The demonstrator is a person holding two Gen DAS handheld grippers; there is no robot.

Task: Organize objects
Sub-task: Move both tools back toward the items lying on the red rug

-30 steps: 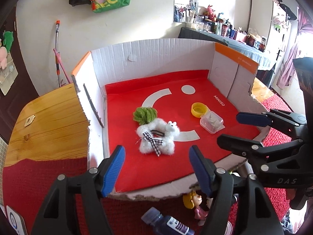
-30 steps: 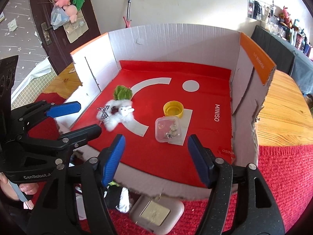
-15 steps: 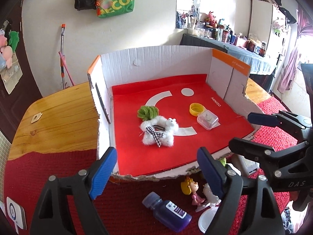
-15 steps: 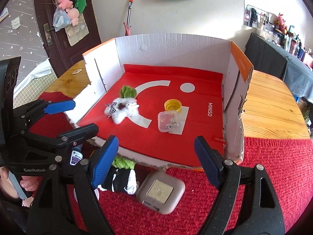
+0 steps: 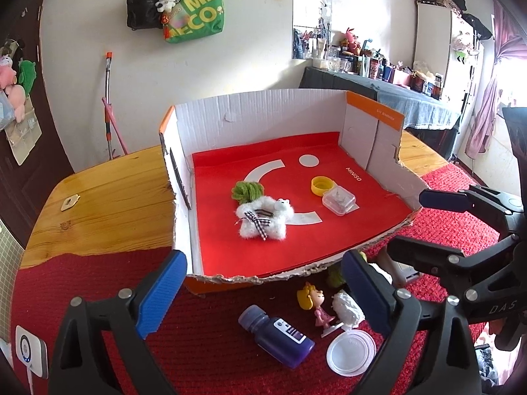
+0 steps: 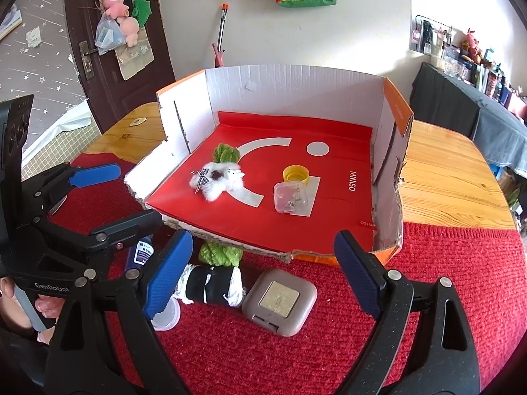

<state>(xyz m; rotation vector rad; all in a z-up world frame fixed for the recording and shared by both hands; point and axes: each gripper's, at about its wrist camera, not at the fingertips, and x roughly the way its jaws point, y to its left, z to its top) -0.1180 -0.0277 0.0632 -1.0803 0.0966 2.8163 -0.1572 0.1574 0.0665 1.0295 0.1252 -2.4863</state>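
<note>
A cardboard box point(image 5: 263, 105) point(image 6: 296, 79) with a red floor holds a white fluffy toy with green top point(image 5: 262, 215) point(image 6: 219, 179), a yellow cap point(image 5: 322, 185) point(image 6: 295, 174) and a small clear container point(image 5: 339, 200) point(image 6: 291, 197). On the red mat in front lie a purple bottle point(image 5: 276, 335), a blonde figurine point(image 5: 313, 302), a round clear lid point(image 5: 350, 352), a green-topped black and white toy point(image 6: 214, 279) and a taupe square case point(image 6: 280, 301). My left gripper point(image 5: 263, 293) and right gripper point(image 6: 263, 273) hang before the box, jaws opening, nothing between them.
The box stands on a wooden table point(image 5: 98, 197) point(image 6: 444, 171) partly covered by the red knitted mat point(image 5: 214, 362). A white device point(image 5: 29, 352) lies at the mat's left corner. A hand point(image 6: 39, 309) grips the left gripper's handle. A cluttered dresser point(image 5: 378, 75) stands behind.
Both grippers have drawn back and up from the box with their jaws spreading wider. The objects on the mat in front of the box came into view.
</note>
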